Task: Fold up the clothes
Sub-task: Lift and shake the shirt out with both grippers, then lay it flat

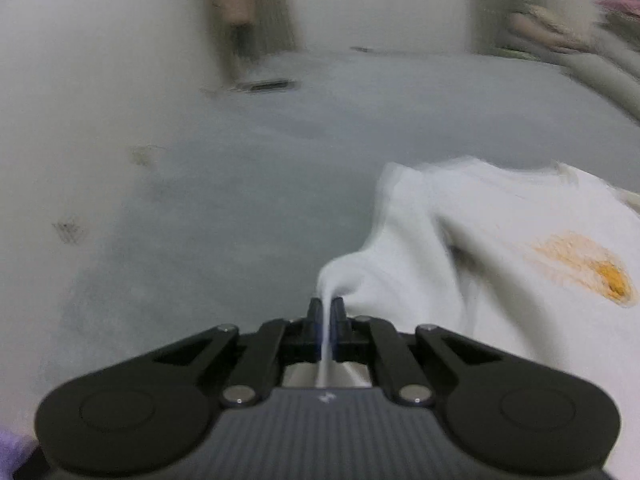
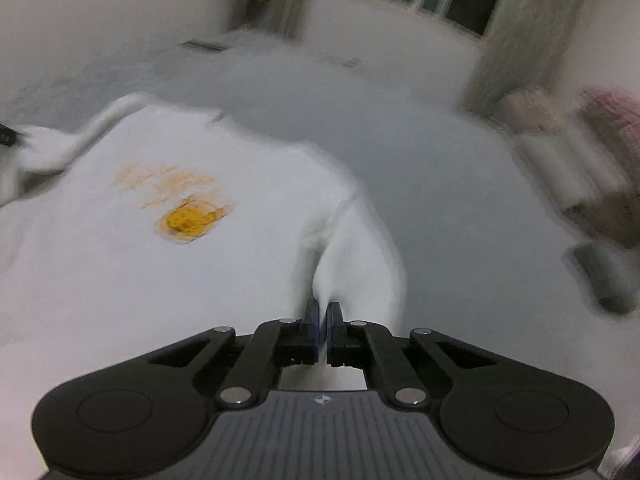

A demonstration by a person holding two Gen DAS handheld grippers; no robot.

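Note:
A white T-shirt with an orange-yellow print lies spread on a grey bed sheet. My left gripper is shut on a pinched fold at the shirt's left edge; white cloth runs back between its fingers. In the right wrist view the same T-shirt fills the left half, its print facing up. My right gripper is shut on a raised fold at the shirt's right edge. The other gripper's tip shows at the far left, holding the shirt's opposite side.
A stack of folded clothes, pink and beige, sits at the bed's far right, with a dark grey flat object in front of it. Curtains and a window stand behind. Small stains mark the sheet at left.

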